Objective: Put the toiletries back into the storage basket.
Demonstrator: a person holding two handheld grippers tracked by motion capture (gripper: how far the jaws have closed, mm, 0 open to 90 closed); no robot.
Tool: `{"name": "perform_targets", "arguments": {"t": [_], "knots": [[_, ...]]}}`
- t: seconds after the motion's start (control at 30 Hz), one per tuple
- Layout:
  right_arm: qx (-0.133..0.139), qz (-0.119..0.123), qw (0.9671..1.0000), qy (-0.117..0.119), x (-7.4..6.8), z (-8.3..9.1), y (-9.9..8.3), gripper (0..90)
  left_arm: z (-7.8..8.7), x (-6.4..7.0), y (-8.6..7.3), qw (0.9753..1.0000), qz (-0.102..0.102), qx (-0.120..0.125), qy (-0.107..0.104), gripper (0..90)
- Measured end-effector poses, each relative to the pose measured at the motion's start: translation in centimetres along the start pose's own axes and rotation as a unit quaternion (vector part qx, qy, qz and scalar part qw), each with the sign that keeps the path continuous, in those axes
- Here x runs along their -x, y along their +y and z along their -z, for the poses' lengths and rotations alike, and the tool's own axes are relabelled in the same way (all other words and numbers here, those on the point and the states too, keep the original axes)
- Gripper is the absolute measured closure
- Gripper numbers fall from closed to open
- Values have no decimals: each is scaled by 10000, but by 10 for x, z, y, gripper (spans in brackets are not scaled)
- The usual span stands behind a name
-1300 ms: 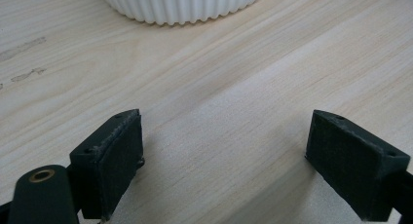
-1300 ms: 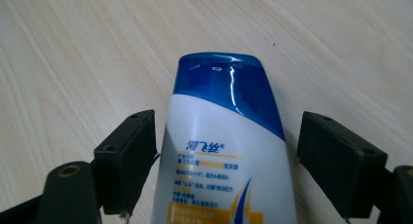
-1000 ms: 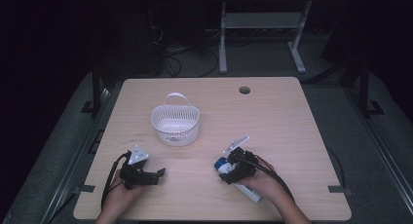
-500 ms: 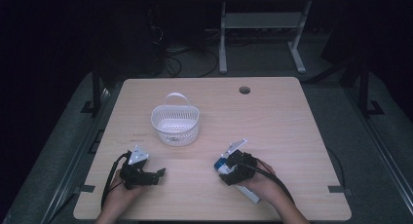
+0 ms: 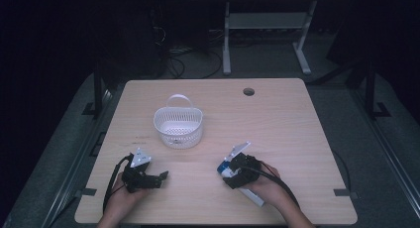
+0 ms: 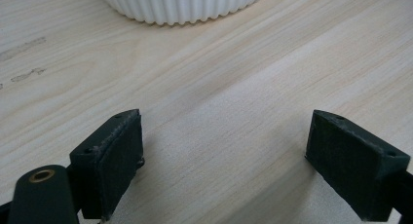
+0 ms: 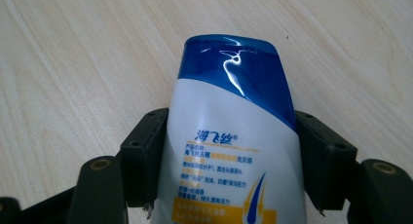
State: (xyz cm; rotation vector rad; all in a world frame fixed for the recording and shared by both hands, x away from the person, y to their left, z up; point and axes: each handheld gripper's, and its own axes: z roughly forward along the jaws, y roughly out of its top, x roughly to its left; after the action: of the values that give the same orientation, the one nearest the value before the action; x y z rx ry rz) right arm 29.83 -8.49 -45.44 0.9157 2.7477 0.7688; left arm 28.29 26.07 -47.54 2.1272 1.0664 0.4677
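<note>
White plastic with a blue cap: we hold a shampoo bottle [image 7: 234,136] in our right gripper [image 5: 236,171], whose fingers [image 7: 143,158] are clamped on its two sides just below the cap. It sits at the near right of the pale wood counter [image 5: 287,124], low over the surface; we cannot tell whether it touches. Our left gripper [image 5: 148,178] rests at the near left, its fingers [image 6: 109,156] wide apart with bare wood between them.

We judge the bottle is picked up, and carrying it to the white basket [image 5: 178,125], which stands empty left of centre and farther off, is left to do.

Its long axis runs from near right to far left, lying close to flat. The cap end points far left, roughly towards the basket, and the base points back towards our right hand
</note>
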Motion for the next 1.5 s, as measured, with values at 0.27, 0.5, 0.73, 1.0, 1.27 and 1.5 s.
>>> {"name": "perform_targets", "arguments": {"t": [0.27,0.5,0.73,1.0,1.27,1.5], "knots": [[70,69,9999,-31,-1,3,1,347,0,0,0,10000,0,0,-1,132],[302,32,9995,-82,2,11,2,349,0,0,0,10000,1,0,0,132],[589,-78,9982,-101,6,21,1,350,0,0,0,10000,1,1,2,131],[1031,-158,9945,-51,12,35,-2,351,0,0,0,10000,11,9,2,132],[1444,-211,9893,-50,17,47,-6,353,0,0,0,10000,13,11,2,132],[1807,-358,9829,0,25,58,-11,353,0,0,0,10000,14,11,2,131]]}}
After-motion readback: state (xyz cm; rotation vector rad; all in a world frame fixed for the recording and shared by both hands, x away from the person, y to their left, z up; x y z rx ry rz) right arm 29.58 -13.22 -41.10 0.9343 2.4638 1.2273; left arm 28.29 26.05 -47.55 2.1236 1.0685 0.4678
